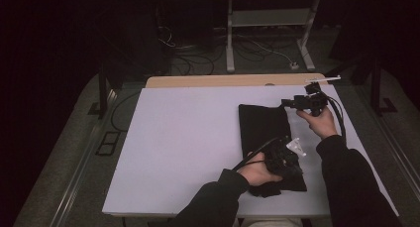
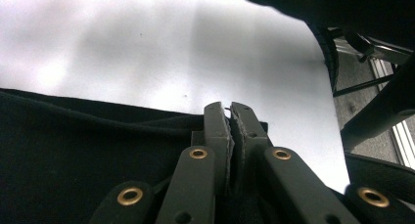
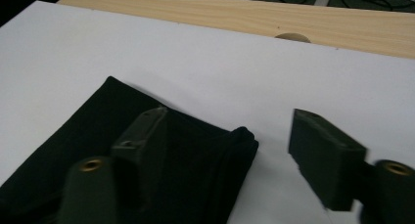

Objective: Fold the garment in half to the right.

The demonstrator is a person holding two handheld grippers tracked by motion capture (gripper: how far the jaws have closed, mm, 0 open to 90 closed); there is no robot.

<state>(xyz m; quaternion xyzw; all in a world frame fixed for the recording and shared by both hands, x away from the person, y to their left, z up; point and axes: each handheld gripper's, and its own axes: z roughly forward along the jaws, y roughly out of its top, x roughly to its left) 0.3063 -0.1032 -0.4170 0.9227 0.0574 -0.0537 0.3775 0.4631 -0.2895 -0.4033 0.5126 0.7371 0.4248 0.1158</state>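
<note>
I'm folding the cloth point(image 1: 265, 133): left gripper point(image 2: 230, 117) clamps its near edge, right gripper point(image 3: 230, 150) hangs released over the far corner. Next, press the fold flat on the desk point(image 1: 188, 133).

The cloth point(image 1: 265, 133) is plain black, with no pattern. It lies on a white sheet point(image 1: 188, 138) over a light wooden tabletop point(image 1: 208, 81) with a fine grain. Both tools, left point(image 2: 230, 117) and right point(image 3: 235, 150), are black, with brass-coloured rivets. The sleeves point(image 1: 346, 172) are black too. The floor point(image 1: 64, 152) is grey.
</note>
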